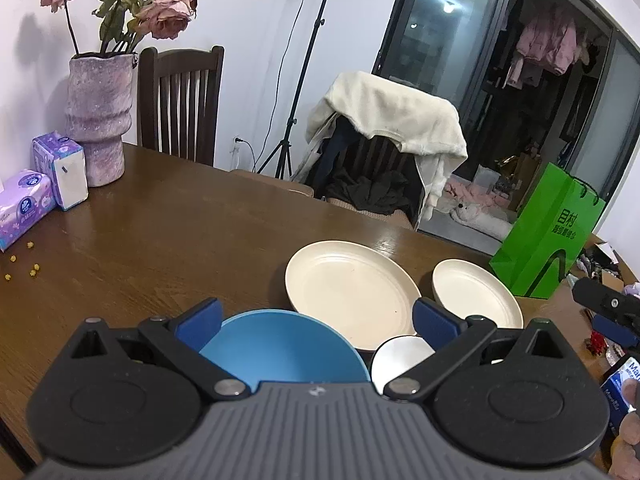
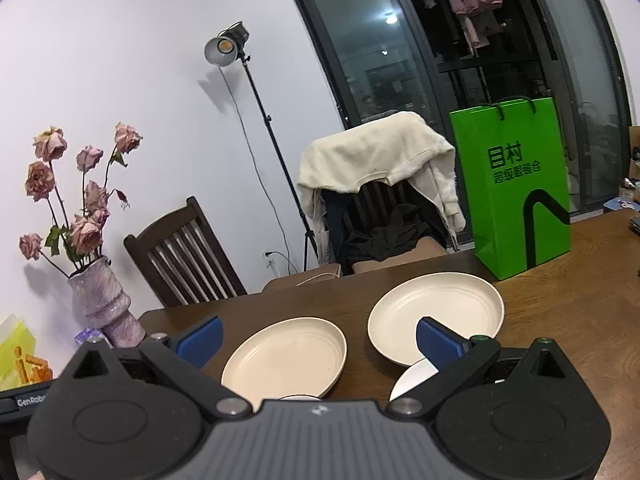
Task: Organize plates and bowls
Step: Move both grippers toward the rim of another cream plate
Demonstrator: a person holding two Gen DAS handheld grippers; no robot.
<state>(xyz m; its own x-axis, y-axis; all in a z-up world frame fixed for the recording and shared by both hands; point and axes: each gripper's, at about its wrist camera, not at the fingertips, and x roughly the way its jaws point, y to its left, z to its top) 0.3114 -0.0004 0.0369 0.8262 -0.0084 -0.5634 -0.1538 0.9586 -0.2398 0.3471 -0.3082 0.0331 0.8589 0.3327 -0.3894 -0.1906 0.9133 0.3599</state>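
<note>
Both tongs gape wide and empty: left tongs over a blue bowl, right tongs above two cream plates with bare tabletop around.

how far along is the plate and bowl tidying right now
Nothing looks stacked yet. The large cream plate, the smaller cream plate, the blue bowl and the white bowl all sit separately on the table. The left gripper is open over the blue bowl; the right gripper is open, holding nothing. All sorting remains.
</note>
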